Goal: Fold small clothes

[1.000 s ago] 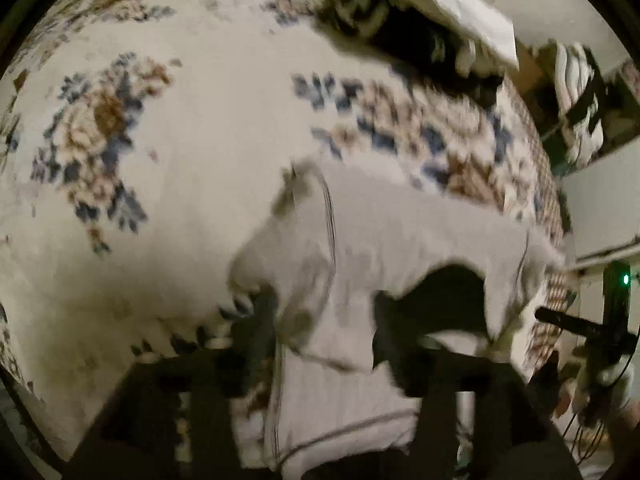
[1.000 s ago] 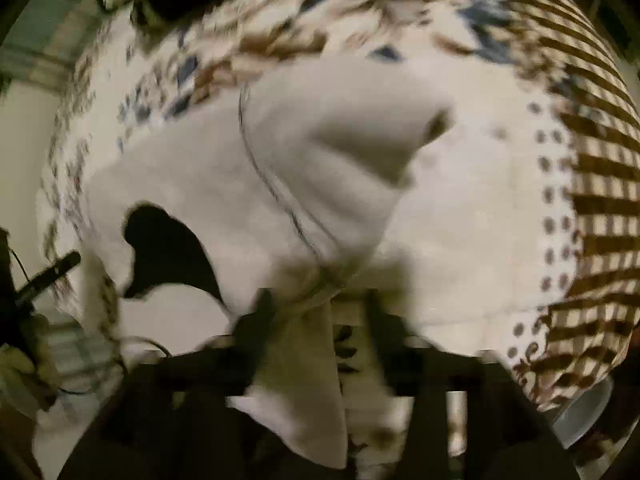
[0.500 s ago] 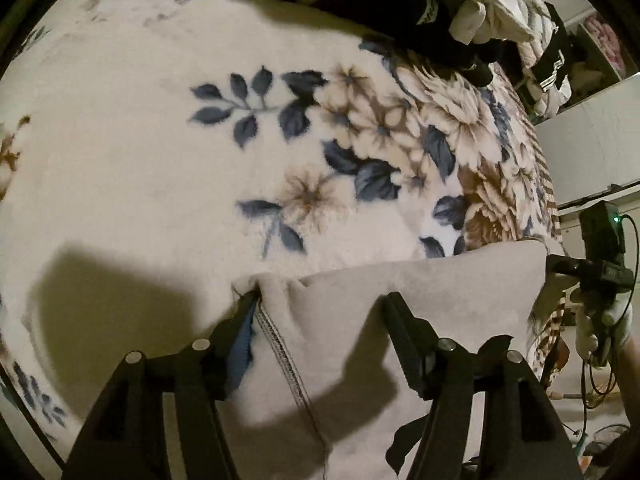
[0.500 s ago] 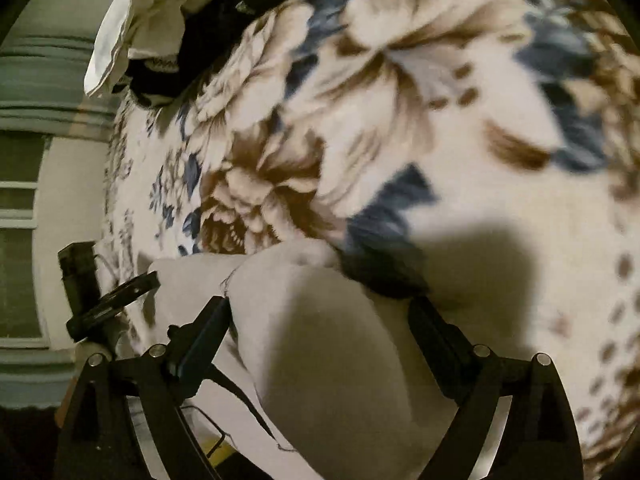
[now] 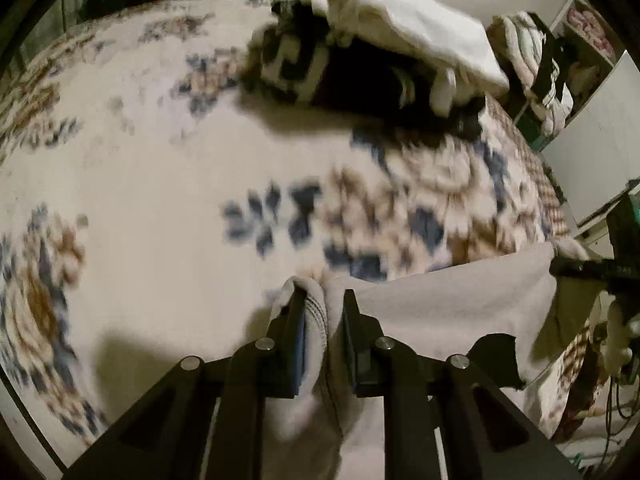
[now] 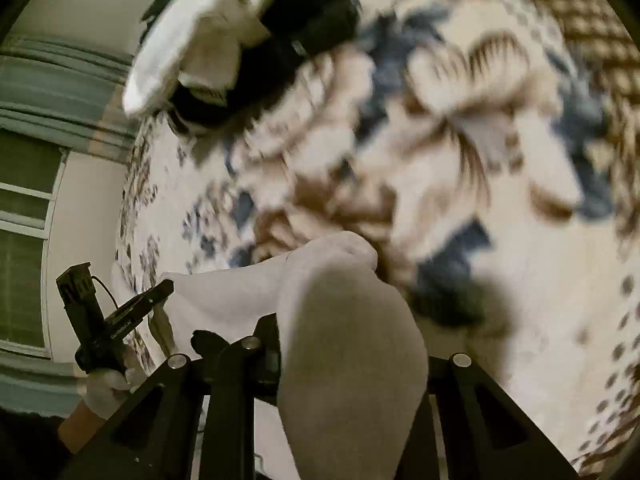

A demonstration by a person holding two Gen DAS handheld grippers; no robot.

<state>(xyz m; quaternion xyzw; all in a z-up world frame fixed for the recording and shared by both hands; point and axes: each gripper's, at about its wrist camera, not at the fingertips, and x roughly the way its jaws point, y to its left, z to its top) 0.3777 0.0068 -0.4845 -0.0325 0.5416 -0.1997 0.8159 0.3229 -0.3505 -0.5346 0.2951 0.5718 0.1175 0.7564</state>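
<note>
Fabric of a pale grey garment is pinched at a stitched corner between the pressed-together fingers of the left claw, nearest in the left wrist view. From there the cloth is stretched rightward to the right claw, seen at the right edge. In the right wrist view the same garment is draped thickly over the right claw; its fingertips are covered, so the cloth is evidently gripped, though the gap between the fingers cannot be seen. The left claw is seen at the near left, gripped by a white-gloved hand. Beneath the garment a cream floral blanket is spread over the bed. At the far side a heap of white and black clothes is piled on the blanket.
</note>
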